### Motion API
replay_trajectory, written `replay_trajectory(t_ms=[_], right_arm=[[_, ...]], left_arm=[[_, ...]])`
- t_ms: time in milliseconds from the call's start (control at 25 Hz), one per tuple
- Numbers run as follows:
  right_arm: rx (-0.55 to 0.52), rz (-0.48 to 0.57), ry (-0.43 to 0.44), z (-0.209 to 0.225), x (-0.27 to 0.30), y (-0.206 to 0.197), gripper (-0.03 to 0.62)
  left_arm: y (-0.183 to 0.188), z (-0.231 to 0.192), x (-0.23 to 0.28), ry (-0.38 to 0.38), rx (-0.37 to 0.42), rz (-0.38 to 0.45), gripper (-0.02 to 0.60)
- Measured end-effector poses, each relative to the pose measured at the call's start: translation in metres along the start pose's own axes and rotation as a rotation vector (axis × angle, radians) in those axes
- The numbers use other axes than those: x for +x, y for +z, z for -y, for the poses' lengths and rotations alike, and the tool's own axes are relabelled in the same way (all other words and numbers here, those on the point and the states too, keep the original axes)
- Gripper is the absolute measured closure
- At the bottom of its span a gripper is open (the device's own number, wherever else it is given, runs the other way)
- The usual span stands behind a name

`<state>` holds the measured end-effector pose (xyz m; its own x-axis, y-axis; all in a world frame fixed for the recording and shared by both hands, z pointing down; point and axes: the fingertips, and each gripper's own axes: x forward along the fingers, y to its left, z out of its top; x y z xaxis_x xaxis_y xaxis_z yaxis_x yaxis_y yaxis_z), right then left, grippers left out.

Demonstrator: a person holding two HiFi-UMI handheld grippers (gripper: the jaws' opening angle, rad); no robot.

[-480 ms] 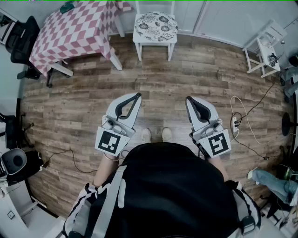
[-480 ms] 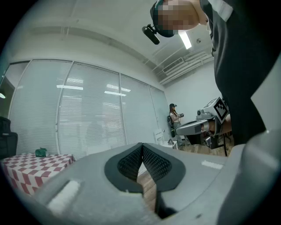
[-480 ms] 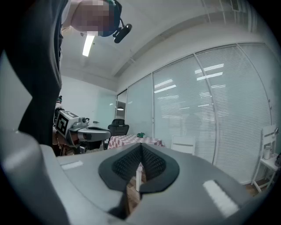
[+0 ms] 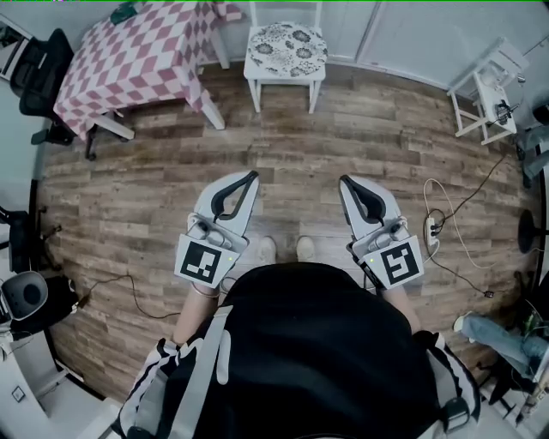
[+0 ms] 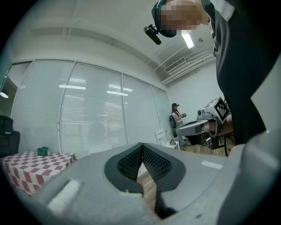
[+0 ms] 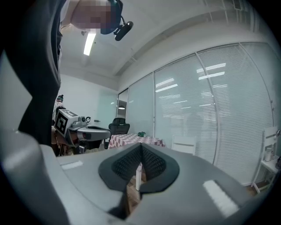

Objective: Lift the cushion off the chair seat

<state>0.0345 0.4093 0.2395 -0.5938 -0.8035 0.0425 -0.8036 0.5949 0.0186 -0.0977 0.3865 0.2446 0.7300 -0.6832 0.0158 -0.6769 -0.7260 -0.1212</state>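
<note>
There are two grippers, the left gripper point(image 4: 254, 175) and the right gripper point(image 4: 342, 180). There is one white chair point(image 4: 284, 80), one floral cushion point(image 4: 287, 47), one table with a checked cloth point(image 4: 137, 56), one green object point(image 4: 124, 11), one black office chair point(image 4: 39, 73), one small white stand point(image 4: 485, 86), one power strip point(image 4: 431, 227), and two shoes, the left shoe point(image 4: 268, 249) and the right shoe point(image 4: 305, 248).

The left gripper point(image 4: 252, 175) and right gripper point(image 4: 343, 180) are held near, above the floor point(image 4: 343, 129), jaws closed. Far ahead, the cushion point(image 4: 287, 47) is seen lying on the chair point(image 4: 256, 94), right of a table point(image 4: 137, 56).
</note>
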Motion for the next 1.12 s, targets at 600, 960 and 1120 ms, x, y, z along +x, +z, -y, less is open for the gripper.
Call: replay_trajectory(t_ms=[600, 960, 1120], right_arm=[[-0.01, 0.066, 0.039, 0.026, -0.007, 0.007, 0.594], [-0.018, 0.029, 0.08, 0.041, -0.03, -0.013, 0.595], [-0.012, 0.032, 0.086, 0.041, -0.032, -0.014, 0.595]], left_arm=[[0.002, 0.031, 0.035, 0.002, -0.003, -0.005, 0.586], [0.004, 0.055, 0.036, 0.07, 0.024, -0.02, 0.586], [0.002, 0.057, 0.034, 0.091, 0.024, -0.035, 0.586]])
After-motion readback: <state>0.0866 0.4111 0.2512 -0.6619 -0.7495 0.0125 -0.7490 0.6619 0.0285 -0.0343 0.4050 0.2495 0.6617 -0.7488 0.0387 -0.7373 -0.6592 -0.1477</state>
